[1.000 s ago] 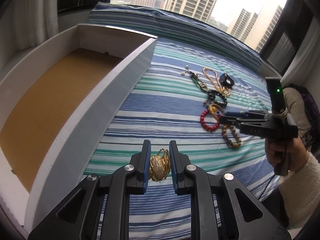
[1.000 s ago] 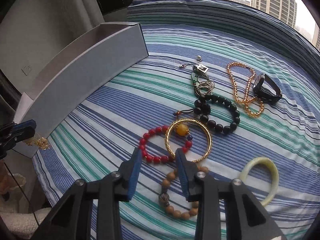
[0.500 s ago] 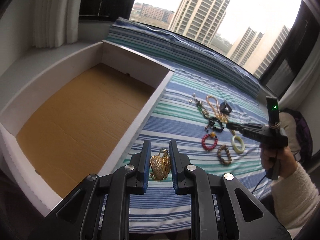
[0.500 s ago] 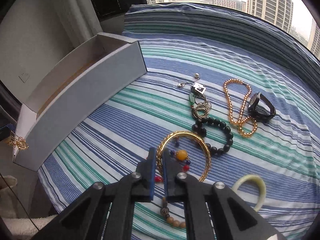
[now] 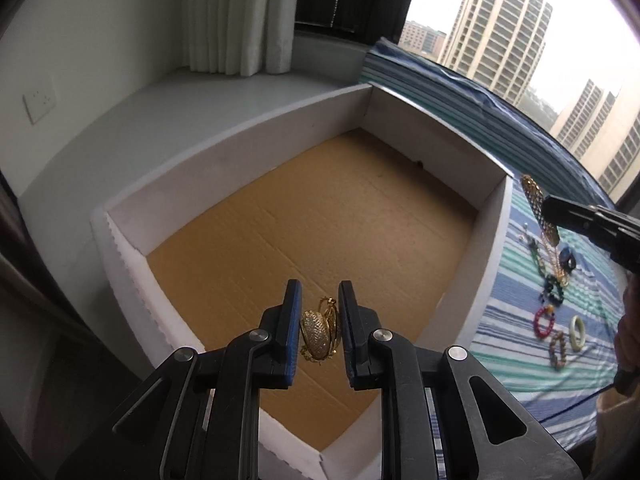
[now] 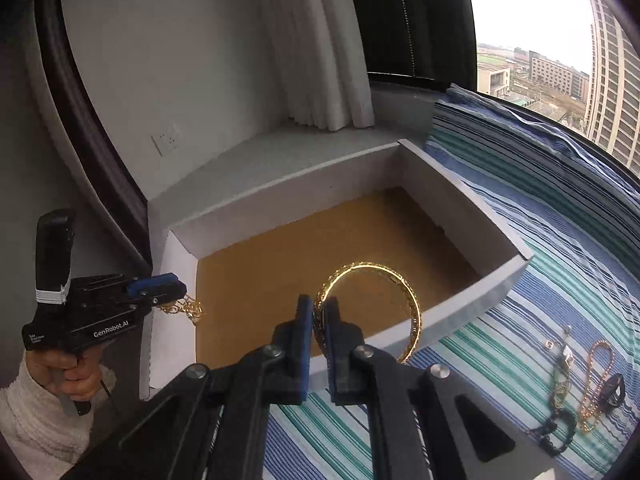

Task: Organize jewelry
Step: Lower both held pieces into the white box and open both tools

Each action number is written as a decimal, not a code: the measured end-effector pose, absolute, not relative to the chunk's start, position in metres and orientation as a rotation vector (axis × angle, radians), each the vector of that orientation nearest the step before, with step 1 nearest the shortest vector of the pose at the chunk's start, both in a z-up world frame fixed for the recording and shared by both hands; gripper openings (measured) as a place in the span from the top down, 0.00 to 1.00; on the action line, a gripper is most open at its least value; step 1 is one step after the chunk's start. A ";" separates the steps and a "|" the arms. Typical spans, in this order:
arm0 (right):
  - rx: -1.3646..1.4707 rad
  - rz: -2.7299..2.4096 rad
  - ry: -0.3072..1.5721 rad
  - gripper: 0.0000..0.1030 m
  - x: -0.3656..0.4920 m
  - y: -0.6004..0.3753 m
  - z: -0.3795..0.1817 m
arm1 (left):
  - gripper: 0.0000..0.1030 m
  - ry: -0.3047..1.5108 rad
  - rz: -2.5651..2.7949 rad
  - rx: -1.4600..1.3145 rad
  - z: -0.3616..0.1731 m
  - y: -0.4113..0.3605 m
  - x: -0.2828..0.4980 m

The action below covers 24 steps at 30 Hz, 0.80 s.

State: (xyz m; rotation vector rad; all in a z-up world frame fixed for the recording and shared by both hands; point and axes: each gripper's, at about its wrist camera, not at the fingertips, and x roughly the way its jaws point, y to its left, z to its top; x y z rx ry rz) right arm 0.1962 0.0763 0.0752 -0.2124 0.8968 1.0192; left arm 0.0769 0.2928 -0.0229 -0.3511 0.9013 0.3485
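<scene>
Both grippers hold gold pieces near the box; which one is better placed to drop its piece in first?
Left. The left gripper holds its gold ornament over the box floor. The right gripper holds the gold bangle nearer the box's wall.

Two black plastic grippers with blue finger pads (image 5: 291, 320) and silver screws. The left gripper (image 6: 160, 285), at nine o'clock, reads "GenRobot.AI". A bare hand (image 6: 68, 372) shows beside a white knitted sleeve (image 6: 28, 420).

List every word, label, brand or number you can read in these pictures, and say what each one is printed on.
"GenRobot.AI": on the side of the left gripper, seen from the right wrist camera.
A smaller white label lower on that same body: too small to read.
Nothing readable on the white box, the striped cloth or the jewelry.
</scene>
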 end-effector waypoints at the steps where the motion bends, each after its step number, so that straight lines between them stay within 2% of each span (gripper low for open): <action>1: -0.228 1.024 0.907 0.94 0.196 0.092 0.067 | 0.84 0.916 0.360 -0.353 -0.031 0.296 0.077; 7: -0.297 1.006 0.981 0.94 0.196 0.153 0.013 | 0.84 0.964 0.401 -0.372 -0.059 0.307 0.071; 12: -0.326 0.976 0.987 0.92 0.188 0.167 -0.006 | 0.80 0.974 0.433 -0.332 -0.065 0.308 0.069; 13: -0.322 0.966 0.990 0.89 0.188 0.168 -0.007 | 0.77 0.968 0.440 -0.326 -0.064 0.307 0.068; 14: -0.308 0.963 0.995 0.76 0.188 0.166 -0.005 | 0.67 0.961 0.442 -0.322 -0.062 0.307 0.066; 15: -0.286 0.962 0.994 0.69 0.188 0.163 -0.002 | 0.53 0.948 0.445 -0.321 -0.058 0.306 0.064; 16: -0.263 0.960 0.983 0.61 0.188 0.156 0.002 | 0.47 0.929 0.447 -0.319 -0.053 0.305 0.062; 18: -0.234 0.958 0.955 0.61 0.185 0.142 0.015 | 0.34 0.888 0.447 -0.296 -0.040 0.298 0.056; 19: -0.221 0.955 0.942 0.61 0.184 0.133 0.022 | 0.31 0.870 0.445 -0.281 -0.033 0.293 0.054; 21: -0.197 0.942 0.914 0.54 0.179 0.110 0.037 | 0.24 0.837 0.432 -0.263 -0.020 0.281 0.050; 23: -0.179 0.917 0.867 0.41 0.175 0.084 0.055 | 0.19 0.807 0.394 -0.256 -0.007 0.265 0.047; 24: -0.174 0.898 0.841 0.39 0.171 0.069 0.062 | 0.17 0.792 0.370 -0.252 -0.001 0.255 0.047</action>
